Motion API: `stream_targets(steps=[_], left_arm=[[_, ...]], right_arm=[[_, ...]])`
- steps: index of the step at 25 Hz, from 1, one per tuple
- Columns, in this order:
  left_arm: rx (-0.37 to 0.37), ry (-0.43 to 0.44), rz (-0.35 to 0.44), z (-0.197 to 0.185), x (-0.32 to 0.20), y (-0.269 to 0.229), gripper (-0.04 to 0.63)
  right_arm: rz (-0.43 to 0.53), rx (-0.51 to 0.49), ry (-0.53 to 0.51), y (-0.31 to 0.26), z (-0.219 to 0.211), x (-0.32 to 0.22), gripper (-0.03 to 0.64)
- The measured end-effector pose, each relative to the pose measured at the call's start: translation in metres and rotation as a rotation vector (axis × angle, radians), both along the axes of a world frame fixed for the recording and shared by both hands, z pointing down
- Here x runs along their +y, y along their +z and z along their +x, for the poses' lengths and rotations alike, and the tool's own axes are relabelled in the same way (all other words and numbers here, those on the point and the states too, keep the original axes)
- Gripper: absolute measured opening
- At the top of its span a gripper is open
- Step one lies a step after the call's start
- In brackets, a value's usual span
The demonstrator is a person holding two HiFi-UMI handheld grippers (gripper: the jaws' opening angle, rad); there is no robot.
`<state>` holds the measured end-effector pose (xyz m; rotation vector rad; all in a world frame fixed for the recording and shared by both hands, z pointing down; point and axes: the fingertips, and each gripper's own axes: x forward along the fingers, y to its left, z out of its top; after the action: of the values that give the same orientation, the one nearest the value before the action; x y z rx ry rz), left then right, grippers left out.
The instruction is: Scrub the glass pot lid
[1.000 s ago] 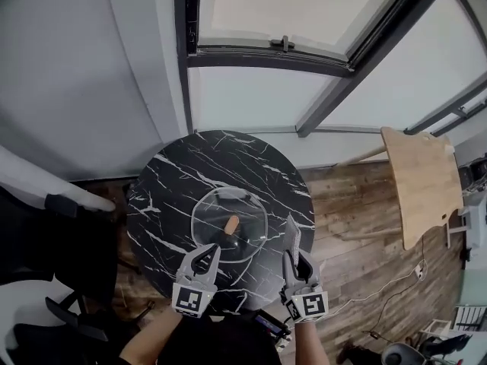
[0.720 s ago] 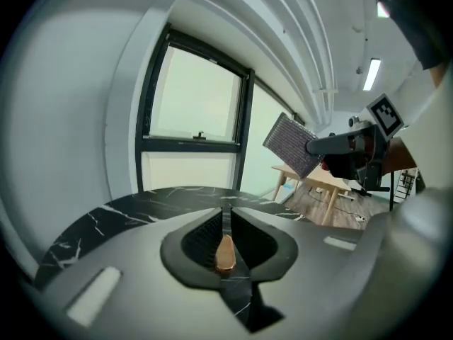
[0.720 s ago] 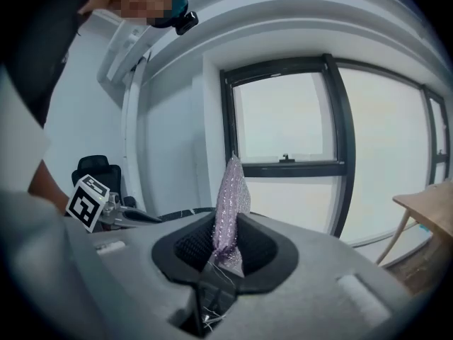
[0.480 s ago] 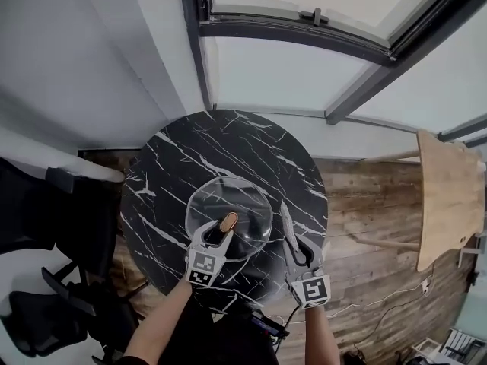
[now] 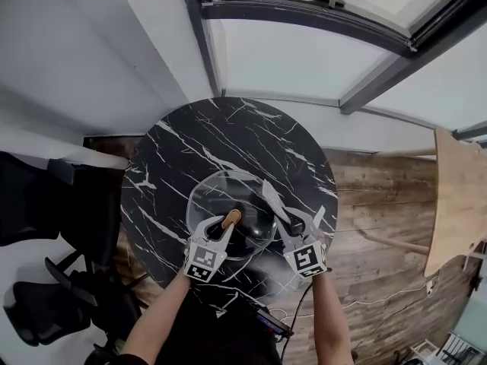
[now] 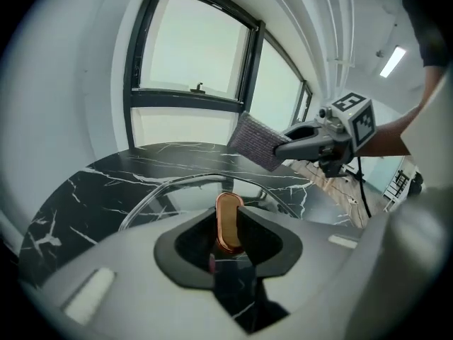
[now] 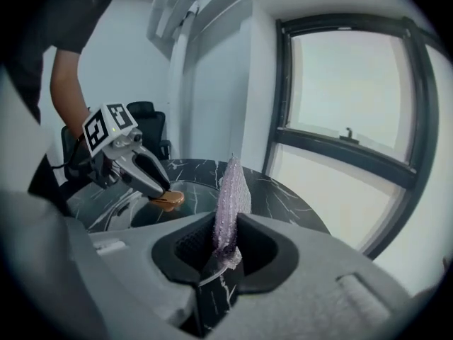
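A round glass pot lid (image 5: 217,200) with a wooden handle (image 5: 231,219) lies on the black marble table (image 5: 228,135). My left gripper (image 5: 222,227) has just been closing its jaws, and the handle (image 6: 228,222) stands between the pads, which press on both its sides. My right gripper (image 5: 293,220) is shut on a grey-purple scrubbing cloth (image 5: 272,198). The cloth (image 7: 230,190) sticks up out of the jaws and hangs over the lid's right part; I cannot tell whether it touches the glass (image 6: 177,190). The right gripper view shows the left gripper (image 7: 159,186) on the handle (image 7: 168,200).
Black office chairs (image 5: 38,204) stand left of the round table. A pale wooden tabletop (image 5: 460,204) is at the right over a plank floor (image 5: 373,280). A window and white wall run along the far side.
Both grippers came down to the lid. The left jaws opened, then closed round the wooden handle. The right gripper rolled and swung the cloth in over the lid's right side.
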<state>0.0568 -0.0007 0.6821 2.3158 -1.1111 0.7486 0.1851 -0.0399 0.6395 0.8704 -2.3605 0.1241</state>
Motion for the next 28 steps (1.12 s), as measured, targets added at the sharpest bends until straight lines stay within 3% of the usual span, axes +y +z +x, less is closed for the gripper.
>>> stream_targets(steps=[7, 11, 14, 20, 28], left_arm=[[0.025, -0.027, 0.021, -0.001, 0.0, 0.0, 0.094], [0.047, -0.025, -0.004, -0.002, 0.0, 0.0, 0.094], [0.063, -0.022, -0.013, -0.003, -0.001, 0.001, 0.095], [0.098, -0.035, -0.025, -0.005, -0.002, 0.002, 0.095], [0.093, 0.011, -0.037, 0.001, 0.003, 0.002, 0.096]], right_arm=[[0.089, 0.225, -0.396, 0.051, -0.05, -0.036, 0.075], [0.066, 0.355, -0.632, 0.075, -0.065, -0.026, 0.075], [0.03, 0.426, -0.734, 0.087, -0.064, -0.016, 0.075], [-0.116, 0.442, -0.737, 0.091, -0.054, -0.004, 0.072], [-0.108, 0.476, -0.585, 0.093, -0.041, 0.009, 0.067]])
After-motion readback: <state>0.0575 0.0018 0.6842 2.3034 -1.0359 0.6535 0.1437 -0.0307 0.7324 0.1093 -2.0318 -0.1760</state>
